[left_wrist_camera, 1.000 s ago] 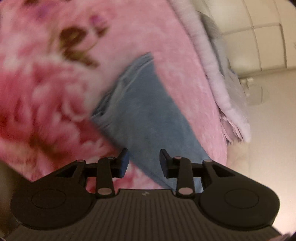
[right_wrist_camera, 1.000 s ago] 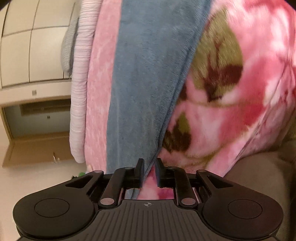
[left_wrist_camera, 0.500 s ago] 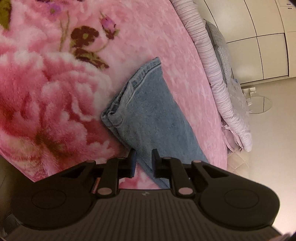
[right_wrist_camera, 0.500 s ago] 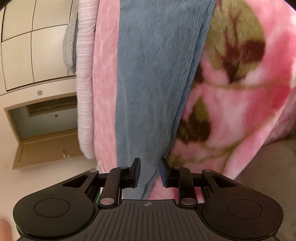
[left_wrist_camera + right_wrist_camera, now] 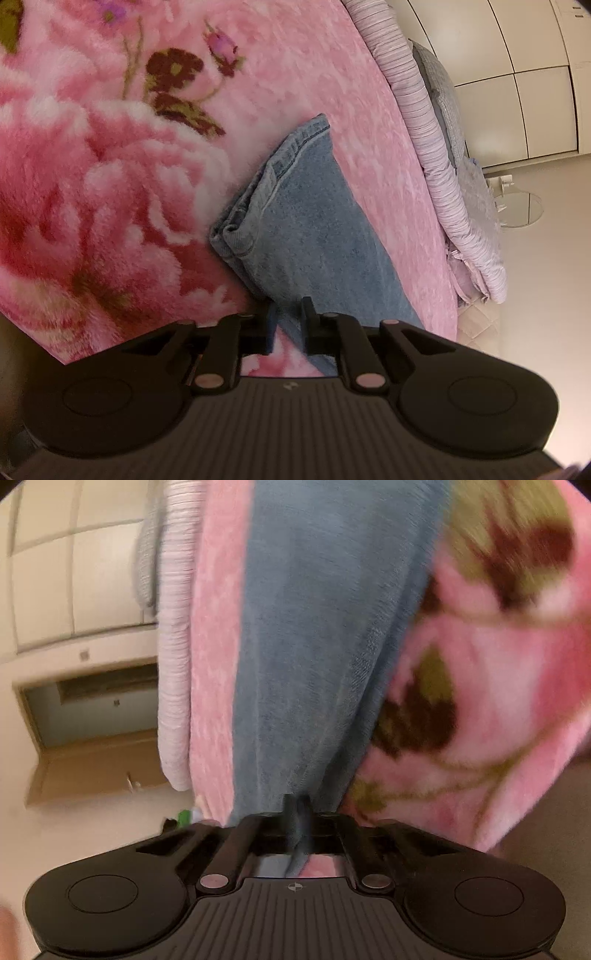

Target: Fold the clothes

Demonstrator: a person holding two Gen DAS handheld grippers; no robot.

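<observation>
A pair of blue jeans [image 5: 310, 236] lies folded lengthwise on a pink flowered blanket [image 5: 92, 177]; its hem end points away in the left wrist view. My left gripper [image 5: 288, 317] has its jaws closed to a narrow gap around the jeans' near edge, pinching the denim. In the right wrist view the jeans [image 5: 325, 627] run straight away from me. My right gripper [image 5: 295, 808] is shut on a fold of the denim at its near end. This view is motion-blurred.
A striped lilac duvet roll [image 5: 436, 166] and a grey pillow [image 5: 443, 96] lie along the blanket's far side. Cream cabinet doors [image 5: 517, 74] stand beyond. A wooden door frame [image 5: 92, 738] shows in the right wrist view. The blanket edge drops off near both grippers.
My left gripper's jaws narrowed from wide open and closed on the jeans' edge. My right gripper opened slightly, moved forward, then shut on the denim.
</observation>
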